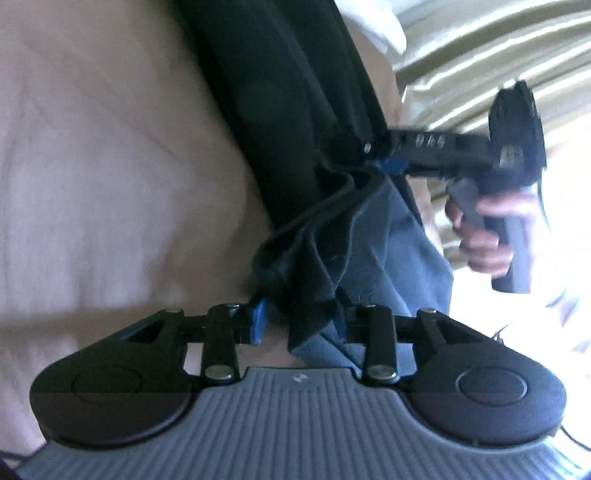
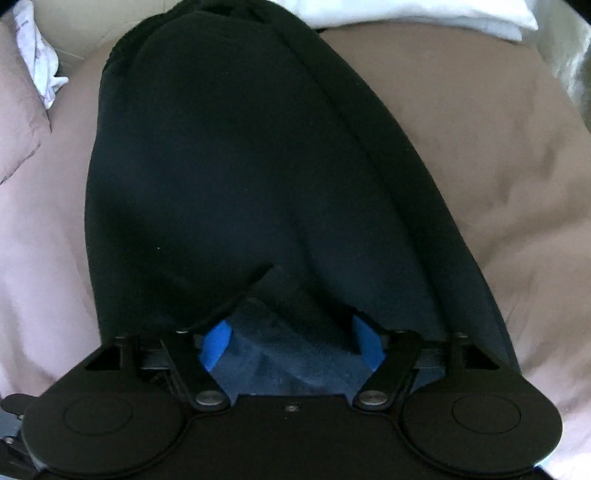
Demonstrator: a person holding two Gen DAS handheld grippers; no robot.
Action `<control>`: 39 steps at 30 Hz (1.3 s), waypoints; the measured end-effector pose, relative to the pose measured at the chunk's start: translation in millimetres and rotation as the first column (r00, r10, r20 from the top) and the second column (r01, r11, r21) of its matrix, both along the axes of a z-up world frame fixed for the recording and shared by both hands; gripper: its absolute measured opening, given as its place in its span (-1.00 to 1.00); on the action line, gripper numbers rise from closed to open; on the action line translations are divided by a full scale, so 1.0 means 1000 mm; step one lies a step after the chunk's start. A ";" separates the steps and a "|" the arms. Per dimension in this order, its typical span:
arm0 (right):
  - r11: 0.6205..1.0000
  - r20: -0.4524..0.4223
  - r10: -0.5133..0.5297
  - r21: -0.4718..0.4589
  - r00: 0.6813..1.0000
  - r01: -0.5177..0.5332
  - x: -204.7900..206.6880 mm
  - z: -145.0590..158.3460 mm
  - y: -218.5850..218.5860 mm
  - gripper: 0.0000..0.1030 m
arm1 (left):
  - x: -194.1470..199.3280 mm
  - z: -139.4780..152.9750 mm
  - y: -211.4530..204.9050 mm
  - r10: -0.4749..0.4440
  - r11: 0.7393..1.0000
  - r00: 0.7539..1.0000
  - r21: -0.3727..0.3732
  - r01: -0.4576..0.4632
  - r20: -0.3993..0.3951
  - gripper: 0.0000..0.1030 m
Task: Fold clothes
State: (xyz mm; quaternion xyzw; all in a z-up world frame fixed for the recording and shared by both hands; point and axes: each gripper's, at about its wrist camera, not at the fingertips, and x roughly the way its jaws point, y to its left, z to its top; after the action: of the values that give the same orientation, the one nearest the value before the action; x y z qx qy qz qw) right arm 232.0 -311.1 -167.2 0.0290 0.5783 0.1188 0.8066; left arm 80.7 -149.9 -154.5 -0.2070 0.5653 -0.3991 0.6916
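The dark garment [image 2: 229, 177], black on its outer face and blue on the inner side, lies stretched across a bed covered with a pinkish-beige bedspread [image 2: 480, 184]. Its near end is gathered into folds, with the blue lining showing where the cloth turns over.

The left gripper [image 1: 295, 325] pinches a bunched edge of the garment between its blue pads [image 1: 258, 321], the jaws drawn close around the cloth. In the left wrist view the right gripper [image 1: 384, 162] meets the garment's far edge; that part is blurred, so its contact there is hard to judge. A person's hand [image 1: 484, 236] wraps its grey handle.

From the right wrist view, the right gripper [image 2: 291, 339] has its blue pads partly spread, with the garment's folded hem lying between them; the cloth seems to touch both pads, though I cannot tell if they press on it.

Beyond the garment sit a white pillow [image 2: 406, 14] and a crumpled white cloth [image 2: 40, 66]. A shiny pleated fabric [image 1: 480, 66] lies at the bed's edge.
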 end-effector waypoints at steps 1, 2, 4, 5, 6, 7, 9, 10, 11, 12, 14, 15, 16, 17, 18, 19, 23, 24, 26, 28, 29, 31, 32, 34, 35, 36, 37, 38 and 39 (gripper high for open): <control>1.000 0.038 0.008 -0.021 0.999 -0.008 -0.006 0.005 0.003 -0.41 | -0.004 0.003 -0.003 0.001 1.000 1.000 0.003 -0.001 0.021 -0.64; 0.999 0.077 0.011 -0.042 0.997 -0.008 -0.012 0.011 0.004 -0.58 | -0.008 0.010 -0.006 -0.002 1.000 0.999 -0.003 0.002 0.048 -0.65; 0.996 0.167 -0.042 -0.065 0.985 0.053 -0.029 0.036 -0.005 -0.60 | -0.015 0.034 -0.009 -0.015 0.999 0.992 -0.049 0.021 0.126 -0.65; 0.993 0.212 -0.068 -0.075 0.975 0.086 -0.038 0.049 -0.010 -0.61 | -0.019 0.046 -0.011 -0.020 0.997 0.986 -0.072 0.033 0.165 -0.65; 0.989 0.254 -0.101 -0.081 0.962 0.125 -0.049 0.060 -0.018 -0.61 | -0.019 0.059 -0.011 -0.026 0.994 0.980 -0.096 0.046 0.198 -0.65; 0.984 0.292 -0.134 -0.074 0.947 0.162 -0.056 0.070 -0.028 -0.61 | -0.015 0.072 -0.013 -0.037 0.991 0.975 -0.115 0.063 0.221 -0.65; 0.975 0.354 -0.183 -0.052 0.917 0.215 -0.065 0.086 -0.047 -0.60 | -0.004 0.086 -0.026 -0.069 0.994 0.961 -0.059 0.088 0.269 -0.65; 0.975 0.365 -0.192 -0.033 0.911 0.219 -0.063 0.090 -0.057 -0.60 | 0.002 0.089 -0.033 -0.088 0.995 0.955 -0.010 0.095 0.284 -0.65; 0.977 0.343 -0.197 -0.011 0.918 0.214 -0.059 0.088 -0.065 -0.58 | 0.010 0.086 -0.039 -0.106 0.994 0.956 0.054 0.095 0.273 -0.65; 0.977 0.324 -0.205 0.008 0.924 0.214 -0.054 0.085 -0.072 -0.58 | 0.016 0.079 -0.045 -0.111 0.990 0.964 0.117 0.085 0.242 -0.65; 0.967 0.316 -0.247 0.014 0.916 0.256 -0.039 0.072 -0.078 -0.55 | 0.025 0.060 -0.056 -0.117 0.973 0.971 0.221 0.069 0.209 -0.63; 0.963 0.315 -0.256 0.005 0.914 0.269 -0.033 0.066 -0.078 -0.45 | 0.028 0.051 -0.059 -0.111 0.967 0.974 0.247 0.059 0.199 -0.61; 0.958 0.322 -0.267 -0.018 0.909 0.287 -0.029 0.062 -0.076 -0.43 | 0.030 0.046 -0.058 -0.091 0.971 0.978 0.235 0.045 0.187 -0.60; 0.950 0.331 -0.274 -0.054 0.903 0.308 -0.023 0.055 -0.075 -0.35 | 0.032 0.041 -0.056 -0.071 0.974 0.982 0.222 0.031 0.175 -0.59; 0.942 0.340 -0.279 -0.084 0.898 0.325 -0.019 0.050 -0.072 -0.35 | 0.034 0.037 -0.054 -0.055 0.978 0.985 0.209 0.020 0.165 -0.58; 0.941 0.345 -0.279 -0.089 0.896 0.327 -0.026 0.050 -0.061 -0.35 | 0.035 0.037 -0.050 -0.047 0.981 0.986 0.193 0.016 0.160 -0.57; 0.954 0.340 -0.275 -0.016 0.899 0.298 -0.052 0.056 -0.065 -0.31 | 0.040 0.033 -0.034 -0.014 0.991 0.991 0.135 -0.003 0.129 -0.55; 0.960 0.332 -0.265 0.006 0.905 0.278 -0.060 0.057 -0.067 -0.31 | 0.040 0.030 -0.030 0.000 0.993 0.994 0.120 -0.014 0.112 -0.55; 0.982 0.309 -0.181 0.005 0.934 0.188 -0.064 0.042 -0.063 -0.24 | 0.041 0.026 -0.024 0.040 0.995 0.996 0.085 -0.046 0.076 -0.51; 0.986 0.286 -0.132 -0.060 0.949 0.155 -0.067 0.028 -0.064 -0.21 | 0.048 0.023 -0.017 0.133 0.991 0.990 0.028 -0.134 0.043 -0.38; 0.973 0.277 -0.168 -0.105 0.946 0.203 -0.068 0.020 -0.069 -0.21 | 0.051 0.026 -0.006 0.183 0.983 0.981 0.020 -0.184 0.058 -0.41; 0.952 0.277 -0.254 -0.099 0.927 0.291 -0.073 0.016 -0.077 -0.21 | 0.059 0.033 0.009 0.224 0.972 0.967 0.049 -0.231 0.118 -0.41; 0.943 0.284 -0.298 -0.062 0.911 0.328 -0.077 0.018 -0.080 -0.21 | 0.063 0.034 0.015 0.216 0.973 0.968 0.052 -0.224 0.126 -0.41; 0.948 0.335 -0.295 -0.010 0.895 0.317 -0.095 0.034 -0.065 -0.20 | 0.069 0.035 0.025 0.221 0.974 0.970 0.030 -0.225 0.101 -0.41; 0.957 0.366 -0.275 0.011 0.889 0.291 -0.105 0.042 -0.054 -0.19 | 0.071 0.036 0.029 0.224 0.974 0.970 0.025 -0.227 0.093 -0.35; 0.964 0.394 -0.253 0.029 0.884 0.263 -0.116 0.050 -0.042 -0.17 | 0.072 0.036 0.030 0.228 0.972 0.969 0.029 -0.231 0.092 -0.31; 0.974 0.405 -0.221 0.044 0.887 0.223 -0.125 0.052 -0.026 -0.15 | 0.072 0.036 0.032 0.232 0.971 0.969 0.033 -0.236 0.090 -0.30; 0.982 0.413 -0.189 0.058 0.891 0.182 -0.135 0.053 -0.010 -0.13 | 0.072 0.036 0.033 0.233 0.971 0.968 0.040 -0.237 0.091 -0.30; 0.988 0.410 -0.156 0.068 0.899 0.140 -0.144 0.049 0.005 -0.12 | 0.069 0.037 0.036 0.228 0.971 0.969 0.056 -0.234 0.095 -0.30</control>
State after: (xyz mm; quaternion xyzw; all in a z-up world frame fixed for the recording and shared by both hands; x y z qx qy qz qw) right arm 88.3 -305.7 -117.8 0.0618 0.3880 0.0712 0.9168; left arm 150.0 -113.9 -117.3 -0.2305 0.5192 -0.3056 0.7641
